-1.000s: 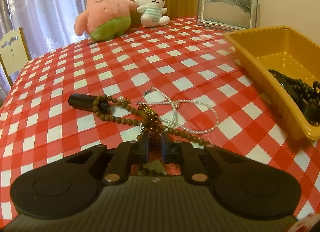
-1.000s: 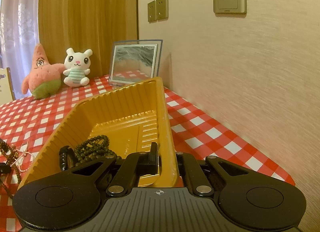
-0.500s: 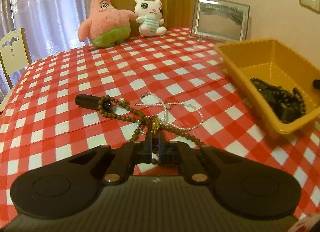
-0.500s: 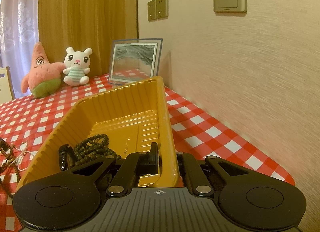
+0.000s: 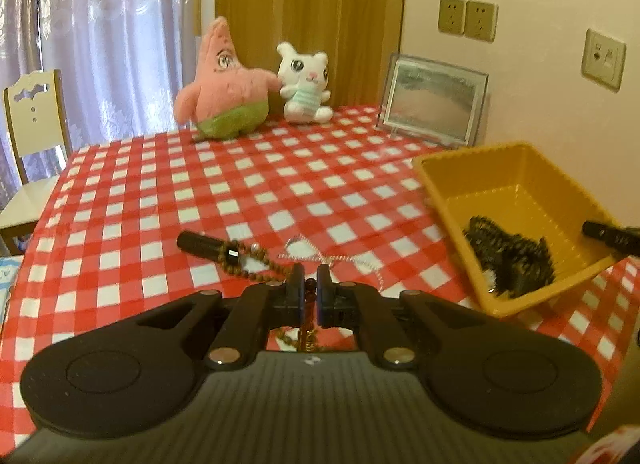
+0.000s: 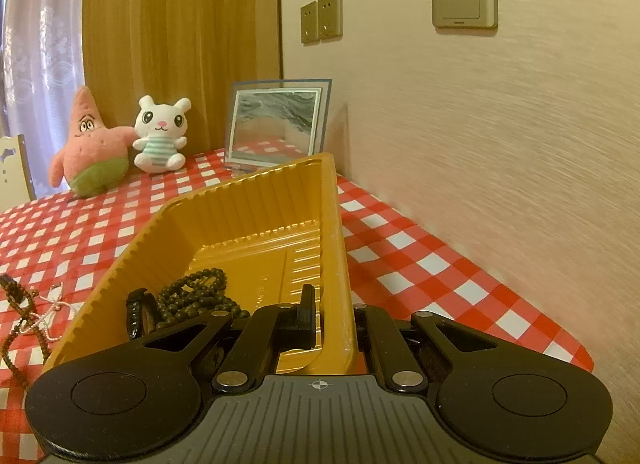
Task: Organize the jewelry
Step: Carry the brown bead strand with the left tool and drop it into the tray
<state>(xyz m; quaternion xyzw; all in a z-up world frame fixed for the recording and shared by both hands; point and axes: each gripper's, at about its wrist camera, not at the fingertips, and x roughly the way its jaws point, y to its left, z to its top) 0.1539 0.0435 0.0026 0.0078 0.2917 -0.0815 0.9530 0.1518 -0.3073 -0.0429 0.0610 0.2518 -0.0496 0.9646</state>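
Observation:
My left gripper (image 5: 309, 284) is shut on a brown bead necklace (image 5: 256, 268) and lifts it off the checked table; its beads hang down between the fingers. A white pearl necklace (image 5: 340, 258) lies on the cloth just beyond. A black tube (image 5: 198, 243) lies at the necklace's far end. My right gripper (image 6: 334, 306) is shut on the near wall of the yellow tray (image 6: 256, 200), which holds dark bead strands (image 6: 192, 298). The tray also shows in the left wrist view (image 5: 516, 168) at right.
Two plush toys (image 5: 224, 92) and a framed picture (image 5: 434, 100) stand at the table's far edge. A white chair (image 5: 32, 112) stands at the left. The wall runs close along the right side of the tray.
My left gripper has closed on the brown bead necklace and risen with it, so the table looks farther away. The right gripper has stayed on the tray wall.

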